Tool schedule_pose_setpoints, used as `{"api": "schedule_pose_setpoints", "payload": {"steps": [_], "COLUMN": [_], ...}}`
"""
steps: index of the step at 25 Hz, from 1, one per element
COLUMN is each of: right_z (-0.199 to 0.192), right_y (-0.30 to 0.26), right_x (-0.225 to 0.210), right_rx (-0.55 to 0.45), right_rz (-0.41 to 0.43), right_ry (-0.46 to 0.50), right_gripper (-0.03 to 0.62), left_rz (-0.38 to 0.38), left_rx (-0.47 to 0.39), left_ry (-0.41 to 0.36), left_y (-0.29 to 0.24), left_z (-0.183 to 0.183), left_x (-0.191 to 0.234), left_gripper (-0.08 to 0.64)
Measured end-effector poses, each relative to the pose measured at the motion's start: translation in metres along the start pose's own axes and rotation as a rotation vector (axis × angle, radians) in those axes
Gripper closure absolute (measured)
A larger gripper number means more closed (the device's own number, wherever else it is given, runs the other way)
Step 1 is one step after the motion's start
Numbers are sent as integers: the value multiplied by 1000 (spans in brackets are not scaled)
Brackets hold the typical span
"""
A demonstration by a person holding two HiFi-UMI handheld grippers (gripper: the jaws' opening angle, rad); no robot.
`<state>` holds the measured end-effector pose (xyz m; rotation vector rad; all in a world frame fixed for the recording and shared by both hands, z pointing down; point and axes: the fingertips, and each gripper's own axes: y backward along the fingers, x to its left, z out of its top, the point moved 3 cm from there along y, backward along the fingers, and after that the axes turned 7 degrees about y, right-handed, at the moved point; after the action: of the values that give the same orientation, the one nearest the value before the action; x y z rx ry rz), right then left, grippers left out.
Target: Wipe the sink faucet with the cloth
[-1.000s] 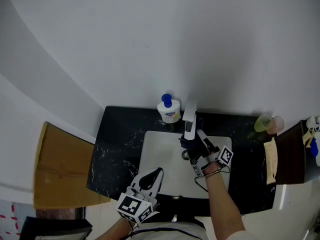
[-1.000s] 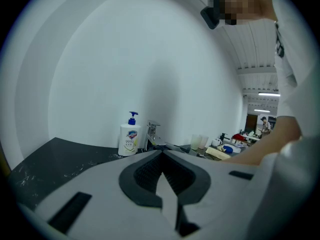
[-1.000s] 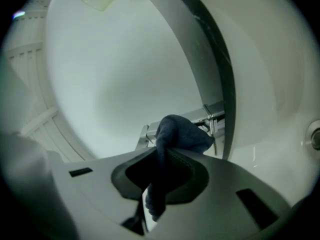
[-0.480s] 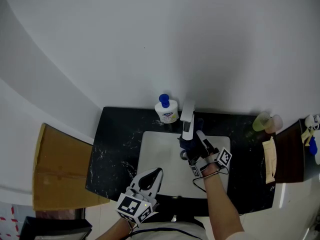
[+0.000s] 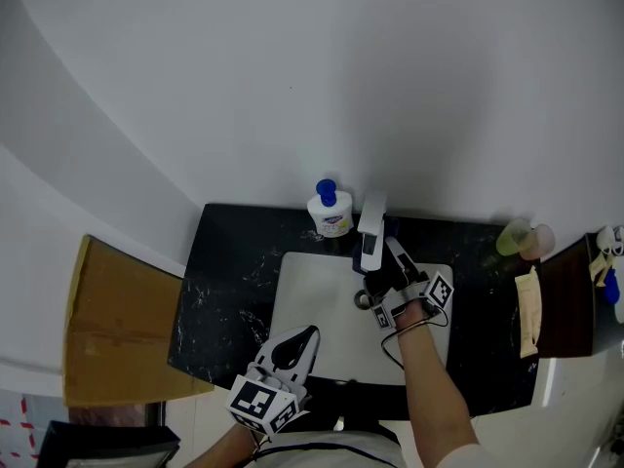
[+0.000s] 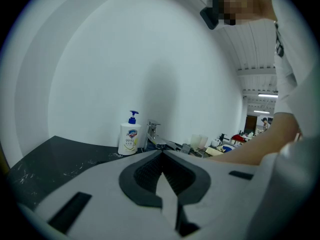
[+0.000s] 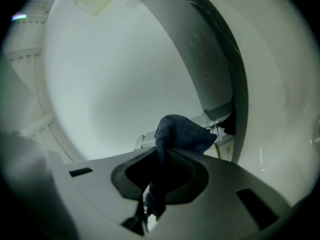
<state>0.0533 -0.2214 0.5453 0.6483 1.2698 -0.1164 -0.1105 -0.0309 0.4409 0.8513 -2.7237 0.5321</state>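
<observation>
The chrome faucet point(image 5: 370, 234) stands at the back of the white sink point(image 5: 302, 310). My right gripper point(image 5: 392, 261) is pressed against the faucet's right side, shut on a dark blue cloth point(image 5: 376, 281). In the right gripper view the cloth point(image 7: 181, 133) bunches out of the jaws of the right gripper point(image 7: 159, 186) and touches the faucet point(image 7: 221, 113) just behind it. My left gripper point(image 5: 292, 346) hangs over the sink's front edge, shut with nothing in it. The left gripper point(image 6: 162, 176) points toward the faucet point(image 6: 153, 134) from afar.
A white soap bottle with a blue pump point(image 5: 330, 213) stands left of the faucet on the black counter point(image 5: 229, 261). Two cups point(image 5: 517, 238) sit at the counter's right end beside a brown board point(image 5: 565, 300). A cardboard sheet point(image 5: 117, 325) lies to the left.
My right gripper has slid with the cloth along the faucet toward the wall. The left gripper has stayed in place.
</observation>
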Motion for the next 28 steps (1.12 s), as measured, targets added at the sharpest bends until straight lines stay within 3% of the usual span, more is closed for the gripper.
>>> {"api": "schedule_pose_setpoints", "payload": {"steps": [8,11,20,24,28], "right_z": [-29,-36,-6,-6,-7], "right_y": [35,47,14,-3,-4], "right_x": [14,14,0,-8,-22], "right_rx": [35,70,262,361,389], "right_rz": [58,48,-149,-234,-315], "right_ry": [-70,-43,100,82,78], "right_gripper": [545,545,545,545,545], "left_rz": [-19,-22,-24,-8,-15], "left_rx": [5,4,16,21,16], "left_ry": [-3,-4,-5,-3,-5], "left_y": [-3,-4,-8,-9,-14], "left_z": [-2,-2,-5,-1,-3], "left_x": [-4,-4,-7,-6,-6], "left_gripper": [558,558,558,558,558]}}
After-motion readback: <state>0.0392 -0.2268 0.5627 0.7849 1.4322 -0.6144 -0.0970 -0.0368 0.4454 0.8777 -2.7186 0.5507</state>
